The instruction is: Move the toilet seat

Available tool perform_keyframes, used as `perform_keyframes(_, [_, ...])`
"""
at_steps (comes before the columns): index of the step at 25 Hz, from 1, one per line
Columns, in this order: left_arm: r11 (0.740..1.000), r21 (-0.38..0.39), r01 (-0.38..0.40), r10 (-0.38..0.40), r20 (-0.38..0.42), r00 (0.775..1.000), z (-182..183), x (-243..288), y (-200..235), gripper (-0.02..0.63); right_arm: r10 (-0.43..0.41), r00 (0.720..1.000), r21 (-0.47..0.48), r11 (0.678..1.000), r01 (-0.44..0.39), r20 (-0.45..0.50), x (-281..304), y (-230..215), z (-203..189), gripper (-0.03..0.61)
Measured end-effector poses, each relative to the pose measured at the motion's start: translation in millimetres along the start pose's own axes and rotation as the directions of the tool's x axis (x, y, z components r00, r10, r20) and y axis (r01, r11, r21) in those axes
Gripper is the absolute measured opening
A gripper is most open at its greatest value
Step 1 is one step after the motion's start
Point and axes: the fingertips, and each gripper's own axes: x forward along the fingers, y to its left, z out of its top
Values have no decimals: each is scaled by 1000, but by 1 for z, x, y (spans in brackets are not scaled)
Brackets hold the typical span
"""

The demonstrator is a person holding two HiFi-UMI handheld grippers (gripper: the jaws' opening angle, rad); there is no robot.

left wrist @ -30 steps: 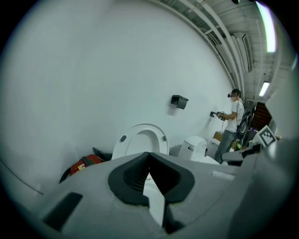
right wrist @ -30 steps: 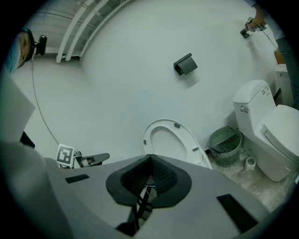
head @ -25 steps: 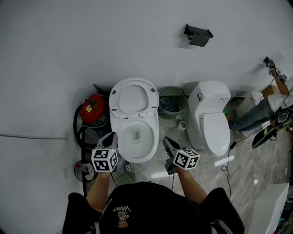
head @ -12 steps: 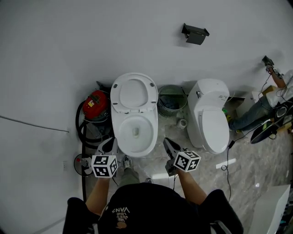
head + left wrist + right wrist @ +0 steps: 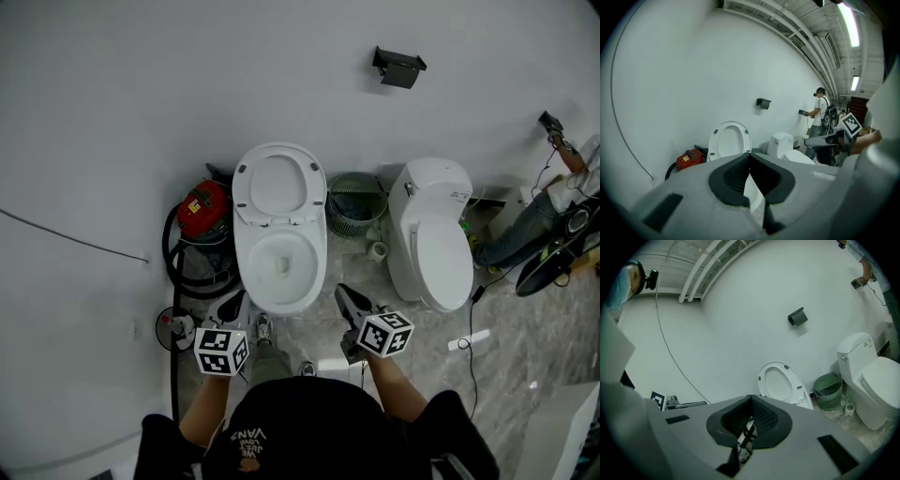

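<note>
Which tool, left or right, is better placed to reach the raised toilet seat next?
Left, slightly. Both tools are shut and empty, short of the bowl. The left tool points closer toward the raised seat; the right tool stands further aside.

Saw a white toilet at frame centre with a white raised seat. Found a second toilet to its right, also white. Between them, noted a green mesh bin. Left of centre, made out a red vacuum with a black hose. Higher up, spotted a black holder on the pale grey wall. Lower right, saw a grey marbled floor. Marked black-and-white square patterns on the left cube and right cube. Found the left gripper and right gripper grey with black jaw linings. At bottom, noted a black shirt with white lettering.
</note>
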Motion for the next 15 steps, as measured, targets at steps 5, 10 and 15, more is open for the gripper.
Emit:
perform_keyframes(5, [1000,4,6,-6,4,1000,-6,-12,-11,0,17,1000,-18,1000,-17,-6,-9,7,-5,-2])
perform_keyframes(10, [1000,14,20,-20,-4,1000,-19,-22,-24,0,24,1000,-18,1000,-24,-6,-18,9,-14,-2])
perform_keyframes(15, [997,69,37,-36,-16,999,-26,-27,-38,0,20,1000,-13,1000,-20,-7,-26,8,-22,-2])
